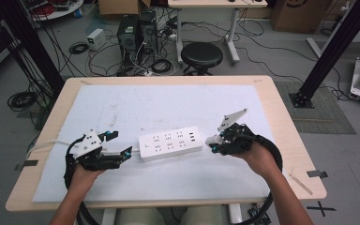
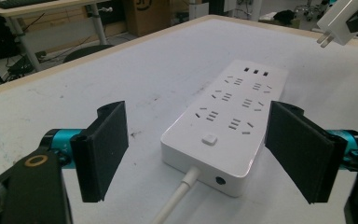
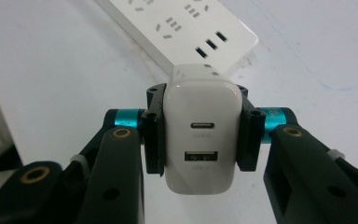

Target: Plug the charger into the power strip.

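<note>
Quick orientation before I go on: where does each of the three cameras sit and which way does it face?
High view: above the person's side, looking forward and down on the white-covered table; both forearms enter from below.
Left gripper view: rides the left gripper, facing the cable end of the white rectangular power strip between its open black jaws.
Right gripper view: rides the right gripper, looking down past the white two-port charger it clamps.
All three views show the strip; the left gripper view also catches the charger's prongs.

Cluttered lab behind a pale wooden worktop (image 1: pixel 281 122)

A grey floor (image 1: pixel 262 61) carries tangled cables (image 1: pixel 98 56), two black computer towers (image 1: pixel 136 30) and a round black stool (image 1: pixel 201 55); cardboard boxes (image 1: pixel 300 14) and black frame posts (image 1: pixel 337 42) stand further out.
</note>
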